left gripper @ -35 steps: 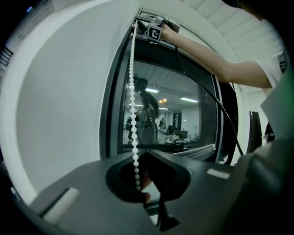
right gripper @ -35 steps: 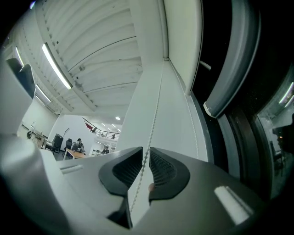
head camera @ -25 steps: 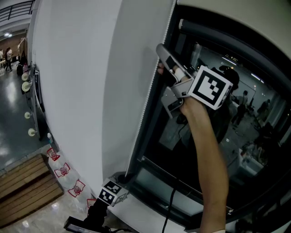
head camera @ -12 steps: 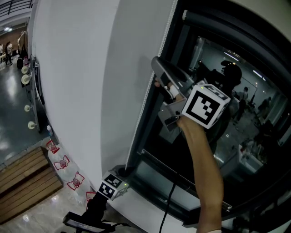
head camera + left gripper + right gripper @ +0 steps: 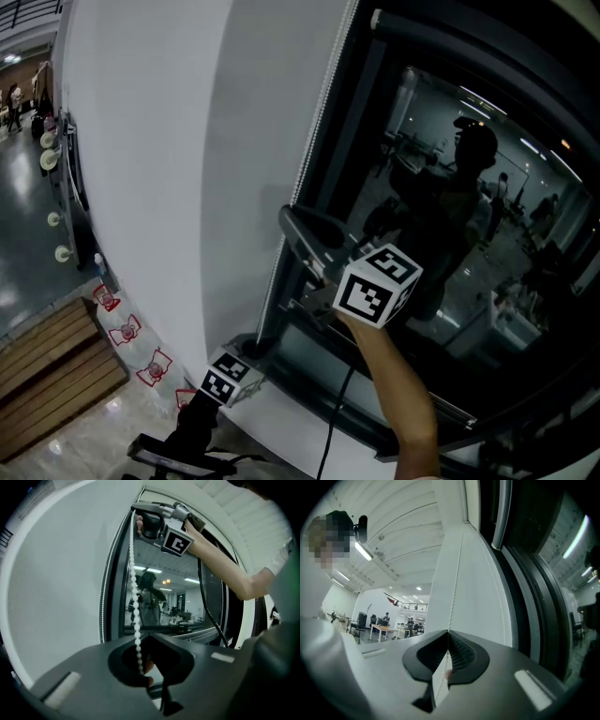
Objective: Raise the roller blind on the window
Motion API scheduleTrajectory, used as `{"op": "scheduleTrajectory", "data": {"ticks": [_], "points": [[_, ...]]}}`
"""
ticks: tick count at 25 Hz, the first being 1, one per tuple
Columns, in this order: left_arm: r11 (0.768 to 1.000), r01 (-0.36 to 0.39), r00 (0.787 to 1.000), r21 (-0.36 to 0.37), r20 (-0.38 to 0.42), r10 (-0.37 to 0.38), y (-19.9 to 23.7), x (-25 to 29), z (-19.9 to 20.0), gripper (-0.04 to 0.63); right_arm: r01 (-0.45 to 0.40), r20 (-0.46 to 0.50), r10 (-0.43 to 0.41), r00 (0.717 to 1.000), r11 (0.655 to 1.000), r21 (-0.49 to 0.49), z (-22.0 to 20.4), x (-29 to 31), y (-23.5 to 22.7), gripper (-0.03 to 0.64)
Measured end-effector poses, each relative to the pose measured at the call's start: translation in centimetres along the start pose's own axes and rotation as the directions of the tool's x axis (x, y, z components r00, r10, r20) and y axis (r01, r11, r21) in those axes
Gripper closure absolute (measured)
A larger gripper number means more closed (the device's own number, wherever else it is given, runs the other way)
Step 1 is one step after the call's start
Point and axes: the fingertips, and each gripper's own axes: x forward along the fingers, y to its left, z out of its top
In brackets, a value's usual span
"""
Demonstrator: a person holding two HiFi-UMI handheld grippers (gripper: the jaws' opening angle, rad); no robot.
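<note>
A white bead chain (image 5: 322, 103) hangs along the dark window frame (image 5: 349, 122) beside the white wall. My right gripper (image 5: 287, 219) is shut on this chain about halfway up the frame, and the chain (image 5: 454, 583) runs straight up from its jaws (image 5: 448, 633). Lower down, by the sill, my left gripper (image 5: 247, 351) holds the same chain. In the left gripper view the chain (image 5: 134, 573) stretches from the right gripper (image 5: 139, 523) down into the closed left jaws (image 5: 149, 636). I cannot make out the blind's fabric.
The window glass (image 5: 469, 206) is dark and mirrors a person and room lights. A black cable (image 5: 339, 412) hangs under my right arm. A wooden platform (image 5: 47, 375) and red floor marks (image 5: 127, 333) lie at the lower left.
My right gripper has come down along the window frame, from near its top to mid height, still shut on the chain. The left gripper has stayed by the sill.
</note>
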Motion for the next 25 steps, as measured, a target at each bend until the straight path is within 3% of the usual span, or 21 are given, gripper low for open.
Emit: {"op": "scheduleTrajectory", "data": {"ticks": [9,19,25], "points": [[1.000,0.007,1.000,0.009,-0.005,-0.007,-0.4,0.2,0.5,0.597,0.010,-0.095,-0.007,0.995,1.000,0.030,-6.8,-1.1,0.9,0.611],[1.000,-0.005,1.000,0.001,-0.010,0.005,-0.2,-0.2,0.2,0.597,0.019,-0.280,0.012,0.960,0.994,0.108,-19.0,-3.0,3.1,0.611],[1.000,-0.003,1.000,-0.005,-0.014,0.003,-0.1,-0.1,-0.2,0.597,0.026,-0.322,0.022,0.947,0.989,0.143,-22.4,-4.0,3.7,0.611]]}}
